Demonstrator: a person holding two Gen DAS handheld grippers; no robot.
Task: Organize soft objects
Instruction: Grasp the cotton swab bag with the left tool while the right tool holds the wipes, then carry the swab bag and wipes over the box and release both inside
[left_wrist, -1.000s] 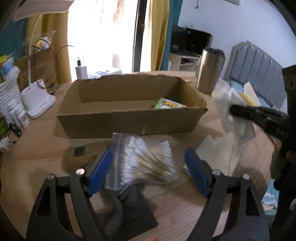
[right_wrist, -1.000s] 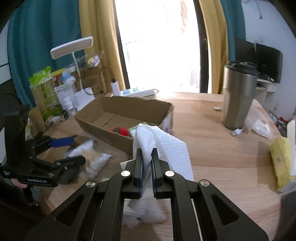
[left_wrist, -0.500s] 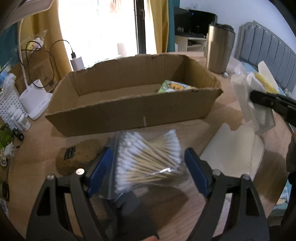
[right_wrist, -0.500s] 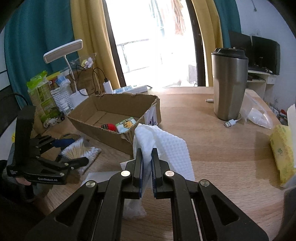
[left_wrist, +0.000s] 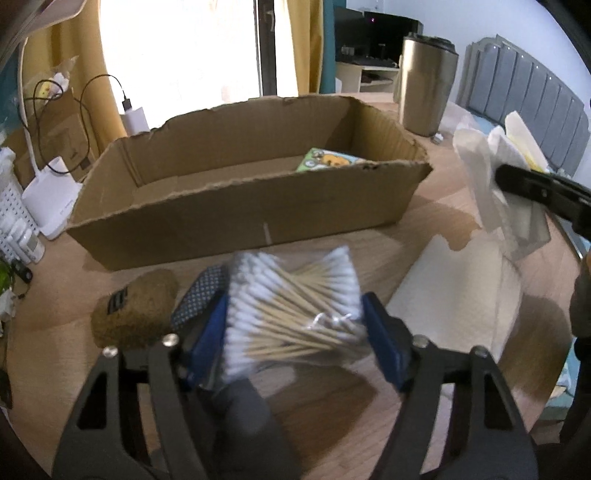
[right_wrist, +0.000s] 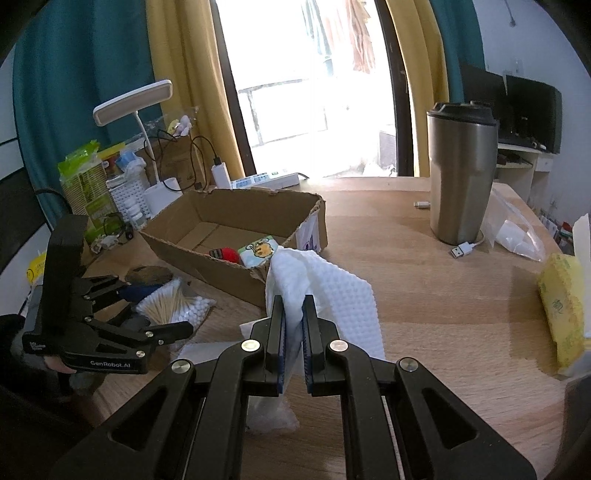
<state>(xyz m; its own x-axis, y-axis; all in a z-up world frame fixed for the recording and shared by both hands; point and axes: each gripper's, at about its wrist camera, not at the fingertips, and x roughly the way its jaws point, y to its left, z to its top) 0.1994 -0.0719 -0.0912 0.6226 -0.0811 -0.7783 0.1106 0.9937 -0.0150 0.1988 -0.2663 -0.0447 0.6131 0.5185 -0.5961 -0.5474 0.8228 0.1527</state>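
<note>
My left gripper (left_wrist: 295, 332) is shut on a clear bag of cotton swabs (left_wrist: 295, 314), just above the table in front of the cardboard box (left_wrist: 236, 210). In the right wrist view the left gripper (right_wrist: 155, 317) holds the swab bag (right_wrist: 173, 306) left of the box (right_wrist: 207, 258). My right gripper (right_wrist: 293, 325) is shut on a white waffle-textured cloth (right_wrist: 332, 295), held up right of the box; that cloth (left_wrist: 484, 177) also shows in the left wrist view. The box holds a cartoon tissue pack (left_wrist: 328, 160) and a red item (right_wrist: 225, 254).
A brown pouch (left_wrist: 133, 306) and a dotted blue cloth (left_wrist: 201, 293) lie left of the swabs. A white sheet (left_wrist: 454, 295) lies right. A steel tumbler (right_wrist: 460, 173), plastic bag (right_wrist: 513, 229), yellow pack (right_wrist: 561, 302), desk lamp (right_wrist: 155, 147) and white basket (left_wrist: 11, 214) stand around.
My left gripper has narrowed onto the swab bag and moved closer to the box. My right gripper with the cloth has shifted nearer the box's right end.
</note>
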